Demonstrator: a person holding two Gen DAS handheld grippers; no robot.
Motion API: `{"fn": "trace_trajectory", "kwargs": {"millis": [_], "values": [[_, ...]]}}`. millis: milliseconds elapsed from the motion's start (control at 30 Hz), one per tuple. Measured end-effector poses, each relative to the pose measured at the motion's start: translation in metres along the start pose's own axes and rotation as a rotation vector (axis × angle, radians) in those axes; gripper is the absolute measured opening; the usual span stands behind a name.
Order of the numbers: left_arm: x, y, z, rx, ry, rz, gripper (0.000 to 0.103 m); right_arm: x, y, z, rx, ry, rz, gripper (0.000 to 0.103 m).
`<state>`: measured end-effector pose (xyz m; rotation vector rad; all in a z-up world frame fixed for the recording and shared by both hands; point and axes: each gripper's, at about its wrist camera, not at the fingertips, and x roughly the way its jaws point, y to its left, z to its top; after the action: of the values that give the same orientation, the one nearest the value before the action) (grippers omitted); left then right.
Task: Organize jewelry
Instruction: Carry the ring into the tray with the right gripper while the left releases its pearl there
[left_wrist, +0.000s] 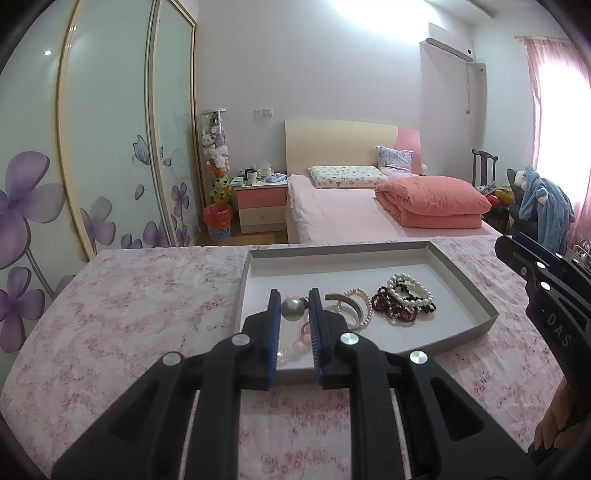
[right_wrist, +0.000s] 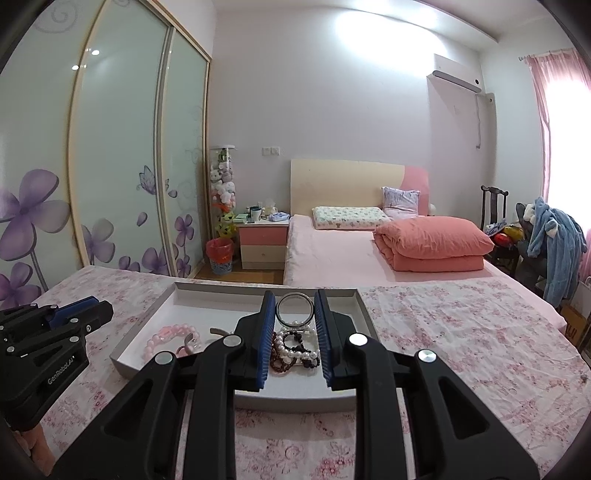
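Note:
A shallow grey tray (left_wrist: 436, 246) with a white floor sits on the floral tablecloth and holds the jewelry. My left gripper (left_wrist: 294, 300) is shut on a large grey pearl ball (left_wrist: 293, 309) above the tray's near left part. A pink bead bracelet (left_wrist: 301, 341) lies under it. A silver cuff (left_wrist: 347, 304), a pearl bracelet (left_wrist: 360, 295) and a heap of dark red and white bead bracelets (left_wrist: 404, 297) lie to the right. My right gripper (right_wrist: 294, 301) is shut on a silver bangle (right_wrist: 294, 309), upright above the bead heap (right_wrist: 295, 350). The tray also shows here (right_wrist: 364, 317).
The table carries a pink floral cloth (left_wrist: 129, 314). Behind it are a bed with a folded coral quilt (left_wrist: 432, 201), a nightstand (left_wrist: 261, 206), a red bin (left_wrist: 218, 221) and sliding wardrobe doors (left_wrist: 110, 147). A chair with blue clothes (right_wrist: 554, 236) stands at right.

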<state>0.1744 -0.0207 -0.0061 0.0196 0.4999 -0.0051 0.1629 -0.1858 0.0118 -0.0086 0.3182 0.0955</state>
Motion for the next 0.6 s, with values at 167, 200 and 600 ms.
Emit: {"fn": "trace_trajectory", "kwargs": {"millis": [167, 200, 600], "values": [[0.019, 0.000, 0.008, -0.012, -0.001, 0.001, 0.016, 0.017, -0.002, 0.003, 0.012, 0.004, -0.009, 0.023], [0.024, -0.001, 0.010, -0.013, -0.002, -0.005, 0.016, 0.021, -0.002, 0.004, 0.015, 0.008, -0.008, 0.023], [0.072, -0.012, 0.013, -0.015, 0.073, -0.056, 0.016, 0.074, -0.006, -0.001, 0.065, 0.117, 0.027, 0.023]]}}
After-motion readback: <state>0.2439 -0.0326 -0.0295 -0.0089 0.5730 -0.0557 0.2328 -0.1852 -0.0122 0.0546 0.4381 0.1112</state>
